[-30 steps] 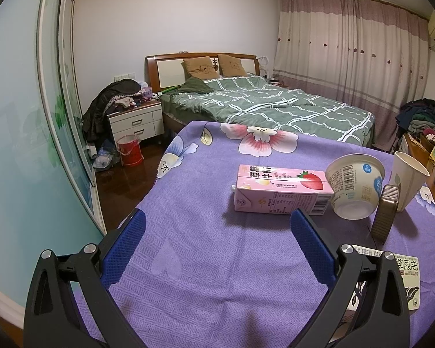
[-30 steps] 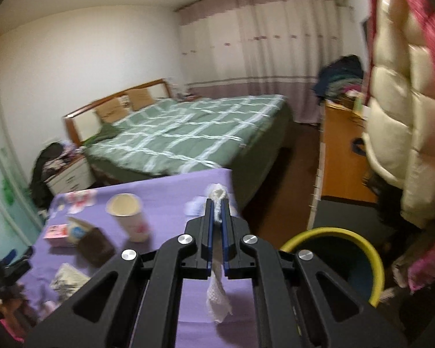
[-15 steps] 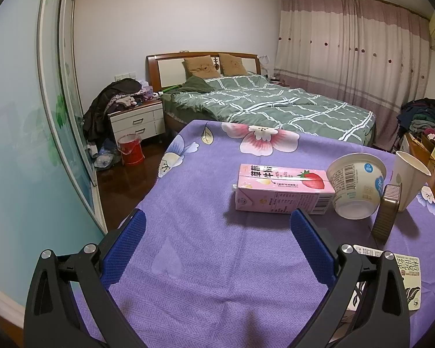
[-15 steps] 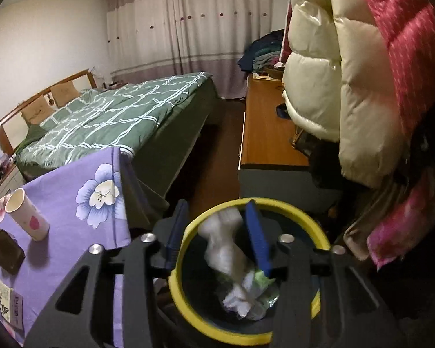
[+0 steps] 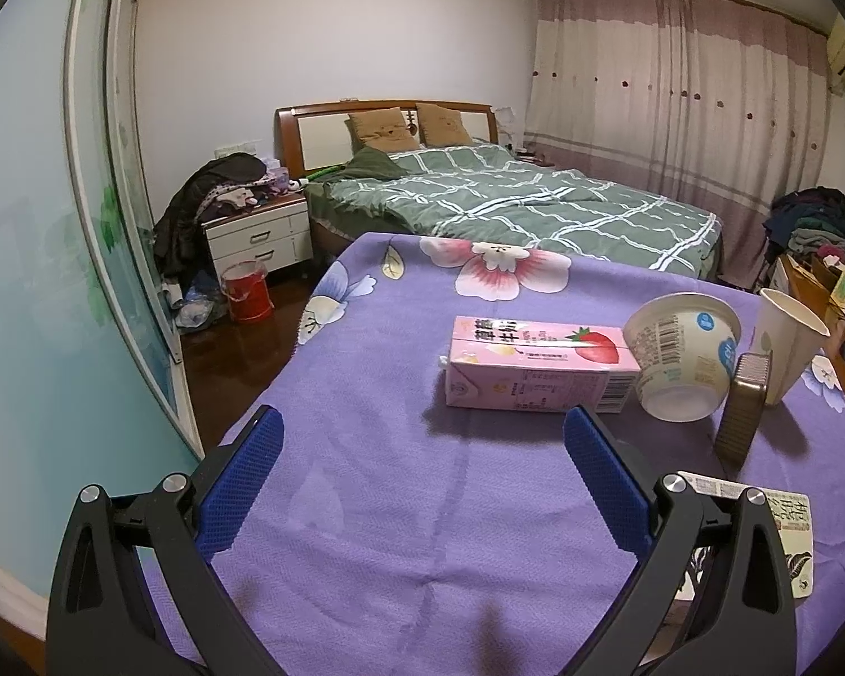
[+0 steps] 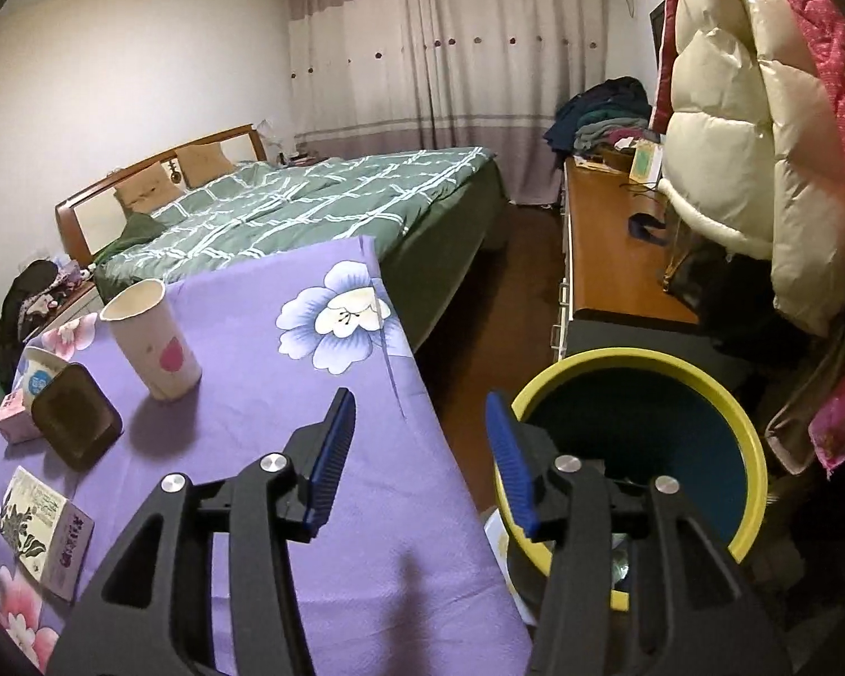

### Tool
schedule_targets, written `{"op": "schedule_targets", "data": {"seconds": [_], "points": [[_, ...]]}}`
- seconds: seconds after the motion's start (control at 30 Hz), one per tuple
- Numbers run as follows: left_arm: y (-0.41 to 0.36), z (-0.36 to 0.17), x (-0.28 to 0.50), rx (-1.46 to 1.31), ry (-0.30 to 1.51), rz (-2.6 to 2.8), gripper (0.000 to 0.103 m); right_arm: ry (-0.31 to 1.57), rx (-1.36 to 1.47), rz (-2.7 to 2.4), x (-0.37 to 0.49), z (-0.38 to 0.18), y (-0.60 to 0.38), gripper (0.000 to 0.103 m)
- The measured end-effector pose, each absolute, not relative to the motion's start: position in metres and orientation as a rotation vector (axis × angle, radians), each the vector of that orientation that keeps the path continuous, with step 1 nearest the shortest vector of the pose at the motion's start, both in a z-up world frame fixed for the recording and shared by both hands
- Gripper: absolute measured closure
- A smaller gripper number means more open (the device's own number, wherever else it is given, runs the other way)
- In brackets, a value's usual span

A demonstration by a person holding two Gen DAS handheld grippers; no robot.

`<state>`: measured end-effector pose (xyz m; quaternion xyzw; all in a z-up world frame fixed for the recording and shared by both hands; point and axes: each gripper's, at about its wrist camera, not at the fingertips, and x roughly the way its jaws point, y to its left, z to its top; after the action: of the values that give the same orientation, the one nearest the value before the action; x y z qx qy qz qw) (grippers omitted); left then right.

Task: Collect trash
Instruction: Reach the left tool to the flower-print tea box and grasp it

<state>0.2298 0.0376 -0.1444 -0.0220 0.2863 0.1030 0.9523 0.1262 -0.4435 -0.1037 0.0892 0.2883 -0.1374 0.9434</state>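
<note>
On the purple flowered tablecloth (image 5: 366, 507) lie a pink strawberry milk carton (image 5: 535, 366), a tipped white yogurt cup (image 5: 681, 355), a paper cup (image 5: 783, 343), a brown tin (image 5: 743, 405) and a flat printed box (image 5: 760, 535). My left gripper (image 5: 422, 422) hovers open just short of the carton, holding nothing. My right gripper (image 6: 418, 403) hangs over the table's right edge beside the yellow-rimmed bin (image 6: 636, 357); its jaws are opening and nothing is between them. The right wrist view also shows the paper cup (image 6: 152, 338), tin (image 6: 76, 417) and box (image 6: 45, 529).
A green-quilted bed (image 5: 524, 208) stands behind the table. A wooden desk (image 6: 614, 242) and hanging puffy coats (image 6: 760, 141) crowd the right side near the bin. A nightstand (image 5: 259, 236) and red bucket (image 5: 248, 296) sit by the far left wall.
The right gripper carried a white tissue to the bin, opened and dropped it in, then swung back toward the table edge. The left gripper has not moved.
</note>
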Motion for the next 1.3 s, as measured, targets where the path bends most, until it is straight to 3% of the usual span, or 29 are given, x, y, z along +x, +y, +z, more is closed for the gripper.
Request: {"op": "schedule_targets", "data": {"seconds": [0.73,1.13,1.3], "points": [[-0.038,-0.151,0.197,0.016,0.692,-0.001,0.005,0.584,0.188,-0.266,0.127,-0.103,-0.44,0.056],[-0.131,-0.16,0.163,0.135,0.727,-0.121,0.005,0.58,0.205,-0.247,0.126,-0.103,-0.443,0.056],[-0.128,-0.164,0.169,0.145,0.761,-0.095,0.005,0.578,0.223,-0.236,0.126,-0.103,-0.445,0.056]]}}
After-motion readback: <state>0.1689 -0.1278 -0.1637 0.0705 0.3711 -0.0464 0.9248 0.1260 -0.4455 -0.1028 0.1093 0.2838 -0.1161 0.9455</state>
